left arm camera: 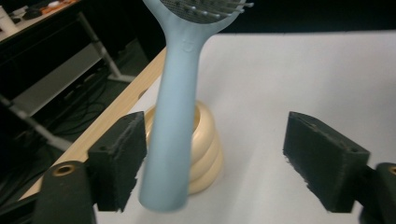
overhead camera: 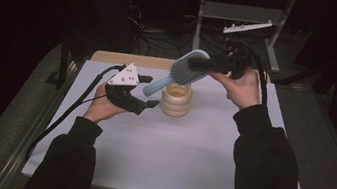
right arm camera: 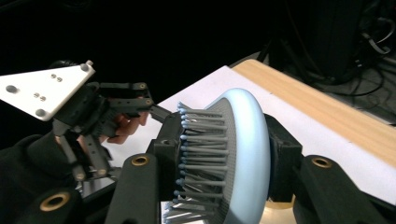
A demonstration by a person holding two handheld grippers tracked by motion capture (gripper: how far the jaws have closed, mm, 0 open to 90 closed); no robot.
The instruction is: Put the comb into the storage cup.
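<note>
A light blue hairbrush (overhead camera: 183,70) hangs tilted above the table, bristle head up at the right and handle sloping down to the left. My right gripper (overhead camera: 202,64) is shut on the brush head (right arm camera: 243,154), one pad on the bristles and one on the rounded back. The handle (left arm camera: 173,130) ends between the jaws of my left gripper (overhead camera: 151,92), which stand wide apart. It lies close beside one pad (left arm camera: 119,158), far from the other. A cream ribbed cup (overhead camera: 176,100) stands on the table just under the handle.
A white mat (overhead camera: 163,149) covers the table, with a wooden edge (overhead camera: 126,59) at the back. Beyond it are dark floor, cables and a metal stand (overhead camera: 241,19). The left gripper's white three-cornered plate (right arm camera: 42,91) faces the right gripper view.
</note>
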